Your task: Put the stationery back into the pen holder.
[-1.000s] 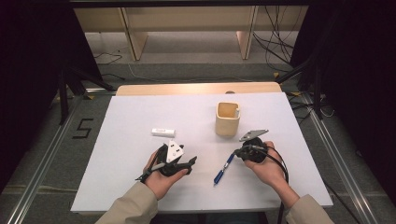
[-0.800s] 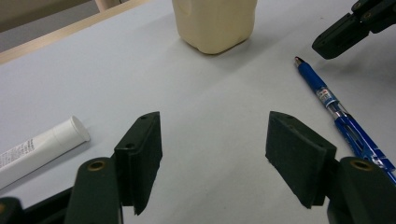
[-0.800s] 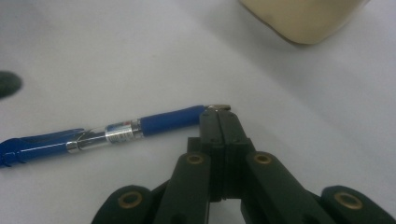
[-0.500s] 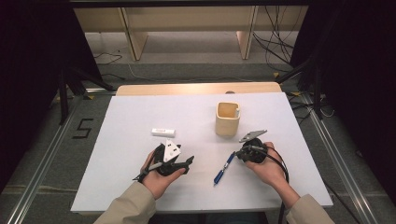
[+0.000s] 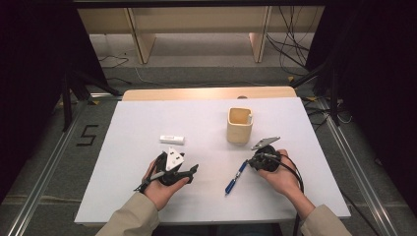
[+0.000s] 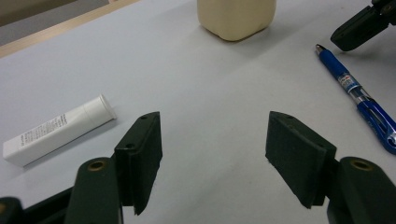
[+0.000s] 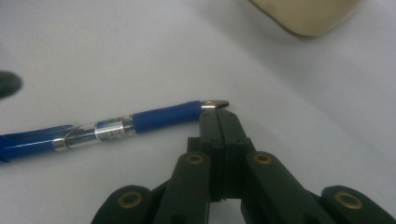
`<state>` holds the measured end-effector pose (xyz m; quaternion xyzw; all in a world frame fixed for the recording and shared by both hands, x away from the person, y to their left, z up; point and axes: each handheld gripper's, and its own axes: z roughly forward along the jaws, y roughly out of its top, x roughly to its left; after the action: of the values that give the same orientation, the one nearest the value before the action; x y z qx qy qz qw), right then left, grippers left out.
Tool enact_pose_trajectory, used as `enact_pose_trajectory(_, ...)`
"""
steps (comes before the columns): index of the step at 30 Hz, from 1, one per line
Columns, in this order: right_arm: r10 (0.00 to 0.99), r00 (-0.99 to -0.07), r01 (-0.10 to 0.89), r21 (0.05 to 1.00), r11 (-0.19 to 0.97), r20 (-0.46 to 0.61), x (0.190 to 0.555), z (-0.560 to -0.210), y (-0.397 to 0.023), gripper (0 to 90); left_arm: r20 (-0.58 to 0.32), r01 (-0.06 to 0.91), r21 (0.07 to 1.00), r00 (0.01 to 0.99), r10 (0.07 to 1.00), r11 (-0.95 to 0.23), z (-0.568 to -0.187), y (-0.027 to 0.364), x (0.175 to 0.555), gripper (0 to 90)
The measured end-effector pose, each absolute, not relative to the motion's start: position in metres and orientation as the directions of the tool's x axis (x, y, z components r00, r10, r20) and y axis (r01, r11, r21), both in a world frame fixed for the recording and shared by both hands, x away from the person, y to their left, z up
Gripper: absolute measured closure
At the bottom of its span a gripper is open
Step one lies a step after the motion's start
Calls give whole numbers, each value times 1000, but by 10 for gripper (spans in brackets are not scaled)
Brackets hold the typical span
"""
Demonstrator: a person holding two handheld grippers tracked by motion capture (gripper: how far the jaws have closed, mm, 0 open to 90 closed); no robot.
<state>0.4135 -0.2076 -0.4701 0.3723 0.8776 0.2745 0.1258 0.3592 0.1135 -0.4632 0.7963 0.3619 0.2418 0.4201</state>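
Early stage. Pen (image 7: pixel 107 127) lies flat on tabletop (image 5: pixel 147 123), just left of right tongs (image 7: pixel 219 109), whose jaws are pressed together, empty, tips at the pen's nib. Left tongs (image 6: pixel 212 158) gape wide, empty. Count: one pen, one cup (image 5: pixel 240 126), one white tube (image 6: pixel 58 129). Something pale, possibly already in the cup. Pen remains to be picked up.

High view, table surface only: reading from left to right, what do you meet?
White tube → left gripper, jaws open → blue pen → right gripper, jaws shut beside the pen's tip. The beige cup stands farther back, above the pen in the picture, so its place in the order is unclear.
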Motion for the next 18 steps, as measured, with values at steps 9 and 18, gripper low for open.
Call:
enact_pose_trajectory(9, 725, -688, 590, 567, 575, -19, 414, -472, -207, 900, 83, 377, 839, 622, 779, -391, -465, 115, 359, 362)
enact_pose_trajectory(18, 727, -687, 594, 562, 575, -18, 416, -474, -206, 900, 85, 375, 839, 626, 775, -395, -465, 114, 359, 362)
